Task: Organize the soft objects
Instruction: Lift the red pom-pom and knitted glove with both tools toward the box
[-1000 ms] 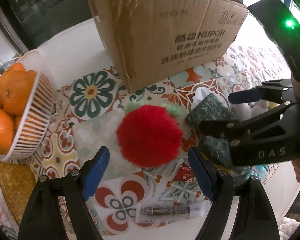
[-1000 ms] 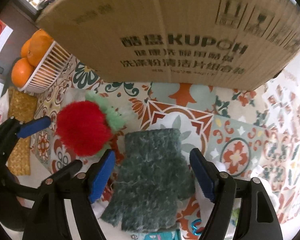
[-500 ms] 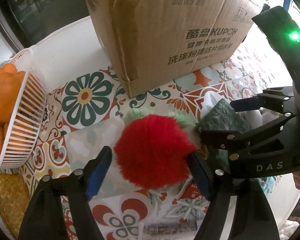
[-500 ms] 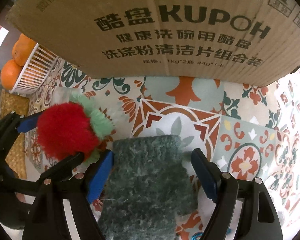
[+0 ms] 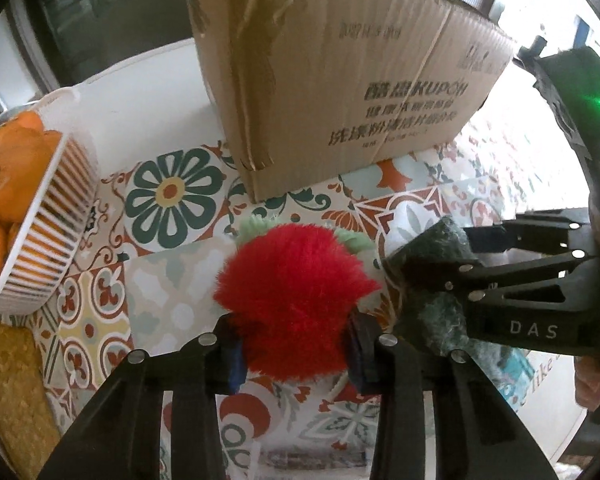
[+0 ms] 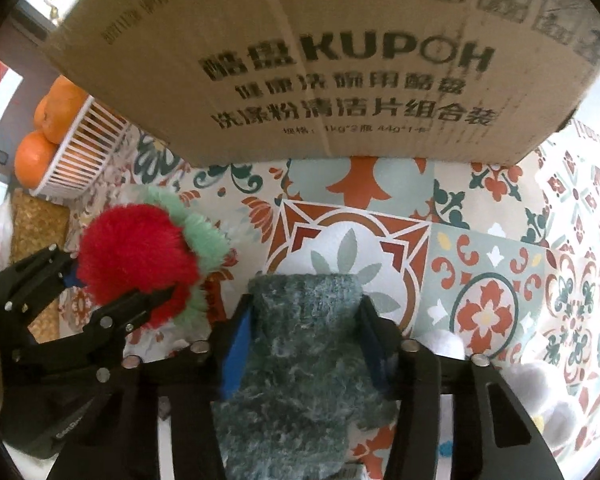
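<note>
A red fluffy plush ball with a pale green fringe lies on the patterned tablecloth in front of a cardboard box. My left gripper is closing on it, and its blue pads press into the red fur from both sides. Just right of the ball lies a dark green knitted glove. My right gripper is closing on the glove, which is bunched between its pads. The left wrist view shows the glove pinched in the right gripper's black fingers. A person's fingers hold that gripper at the right edge.
The tall cardboard box stands close behind both grippers. At the left, a white basket holds oranges, with a woven mat in front of it. White fluffy items lie at the right.
Both grippers went from wide open around their objects to closed on them. The red ball is now squeezed between the left pads, and the glove is bunched between the right pads.
</note>
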A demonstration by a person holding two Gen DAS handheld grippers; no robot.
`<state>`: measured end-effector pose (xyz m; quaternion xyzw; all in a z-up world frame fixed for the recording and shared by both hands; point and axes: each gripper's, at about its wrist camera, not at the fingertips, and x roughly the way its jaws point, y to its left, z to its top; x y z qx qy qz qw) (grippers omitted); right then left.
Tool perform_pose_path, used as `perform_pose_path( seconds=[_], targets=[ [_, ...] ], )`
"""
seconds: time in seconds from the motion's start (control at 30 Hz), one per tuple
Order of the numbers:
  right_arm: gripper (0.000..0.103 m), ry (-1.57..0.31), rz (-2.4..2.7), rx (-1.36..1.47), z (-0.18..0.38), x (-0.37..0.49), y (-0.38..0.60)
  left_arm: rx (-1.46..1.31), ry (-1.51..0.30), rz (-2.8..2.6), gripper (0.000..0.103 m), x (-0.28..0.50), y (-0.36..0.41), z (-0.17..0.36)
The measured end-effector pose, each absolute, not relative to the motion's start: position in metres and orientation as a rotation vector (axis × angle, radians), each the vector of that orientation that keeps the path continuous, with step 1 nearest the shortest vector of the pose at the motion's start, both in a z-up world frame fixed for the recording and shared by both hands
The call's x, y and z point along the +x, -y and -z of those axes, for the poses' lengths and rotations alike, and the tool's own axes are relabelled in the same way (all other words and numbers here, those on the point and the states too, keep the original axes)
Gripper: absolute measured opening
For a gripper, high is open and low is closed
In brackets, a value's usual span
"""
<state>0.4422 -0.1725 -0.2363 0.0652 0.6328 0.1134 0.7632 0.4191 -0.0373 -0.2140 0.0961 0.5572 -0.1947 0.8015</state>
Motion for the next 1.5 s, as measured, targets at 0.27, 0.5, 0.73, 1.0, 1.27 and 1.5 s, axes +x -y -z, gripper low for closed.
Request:
perform_pose_path(
  seconds=[0.27, 0.5, 0.73, 1.0, 1.27, 1.5],
  targets=[
    [0.027, -1.313, -0.239, 0.139, 0.213, 0.421, 0.183, 0.143, -1.153, 0.366, 0.037, 0.404, 0.036, 0.193],
    [0.027, -1.265, -0.221, 0.173, 0.196, 0.402, 0.192, 0.119, -1.114, 0.345, 0.037, 0.389, 0.036, 0.174],
    [0.027, -1.175, -0.205, 0.166, 0.165, 0.388, 0.193, 0.087, -1.067, 0.33, 0.037, 0.375, 0.034, 0.152],
    [0.027, -1.086, -0.197, 0.172, 0.131, 0.377, 0.195, 0.066, -1.007, 0.32, 0.037, 0.363, 0.033, 0.125],
    [0.027, -0.973, -0.196, 0.169, 0.09, 0.364, 0.195, 0.044, -0.915, 0.335, 0.037, 0.352, 0.033, 0.087],
    [0.027, -0.896, -0.204, 0.179, 0.059, 0.356, 0.197, 0.03, -0.835, 0.34, 0.037, 0.345, 0.036, 0.055]
  ],
)
